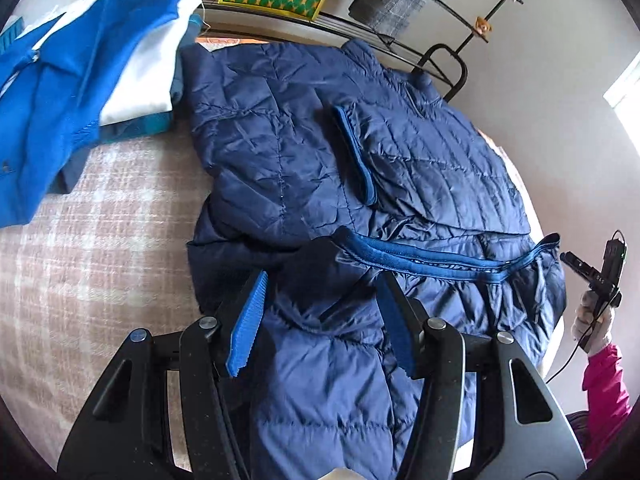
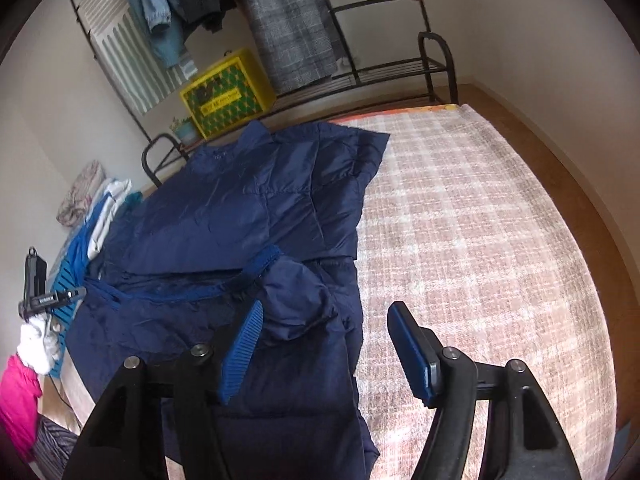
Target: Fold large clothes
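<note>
With both hand-held grippers gaping, left and right, that puffy, slippery jacket wants pinching by its hem band just ahead.

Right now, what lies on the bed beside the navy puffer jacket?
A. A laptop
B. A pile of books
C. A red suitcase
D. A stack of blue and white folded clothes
D: a stack of blue and white folded clothes sits on the checked bed cover next to the navy puffer jacket.
</note>
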Demonstrator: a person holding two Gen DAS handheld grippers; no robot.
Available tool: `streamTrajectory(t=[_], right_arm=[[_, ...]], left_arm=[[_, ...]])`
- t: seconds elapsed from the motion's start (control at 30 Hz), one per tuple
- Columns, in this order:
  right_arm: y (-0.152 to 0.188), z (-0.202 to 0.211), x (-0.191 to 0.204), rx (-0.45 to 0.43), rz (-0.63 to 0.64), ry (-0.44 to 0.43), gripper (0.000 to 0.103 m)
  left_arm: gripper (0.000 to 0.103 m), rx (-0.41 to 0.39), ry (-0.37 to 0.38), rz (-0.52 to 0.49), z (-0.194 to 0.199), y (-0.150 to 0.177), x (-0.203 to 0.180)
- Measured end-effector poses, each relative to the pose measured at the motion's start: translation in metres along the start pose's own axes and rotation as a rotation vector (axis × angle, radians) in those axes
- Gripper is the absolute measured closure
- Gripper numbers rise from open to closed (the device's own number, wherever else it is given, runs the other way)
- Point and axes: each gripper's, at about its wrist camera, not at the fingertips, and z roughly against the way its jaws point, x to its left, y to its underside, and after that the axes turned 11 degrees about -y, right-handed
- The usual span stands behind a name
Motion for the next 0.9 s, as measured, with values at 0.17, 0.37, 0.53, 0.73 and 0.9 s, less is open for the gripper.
streamTrajectory(t=[0.17, 0.37, 0.53, 0.73, 0.9], right_arm=[[-0.004, -0.025, 0.012, 0.047, 0.049, -0.027, 0.039], [-0.005, -0.040, 0.032, 0.076, 0.120, -0.013, 0.095], [-0.004, -0.027, 0.035, 0.040, 0.133, 0.026, 0.102], [-0.020, 0.001, 0.045, -0.071, 0.125, 0.096, 0.103], [-0.052, 0.015, 0.061, -0.188, 0.130, 0.137, 0.103]], left_arm=[[0.053, 0.011, -0.025, -0.024, -0.013, 0.003, -0.008], [0.096, -0.001, -0.054, -0.063, -0.017, 0.006, -0.012], [0.099, -0.055, -0.070, -0.047, 0.000, 0.004, -0.011], [0.100, -0.153, -0.074, -0.045, 0.039, -0.012, -0.014], [0.100, -0.262, -0.083, -0.052, 0.071, -0.042, -0.019]])
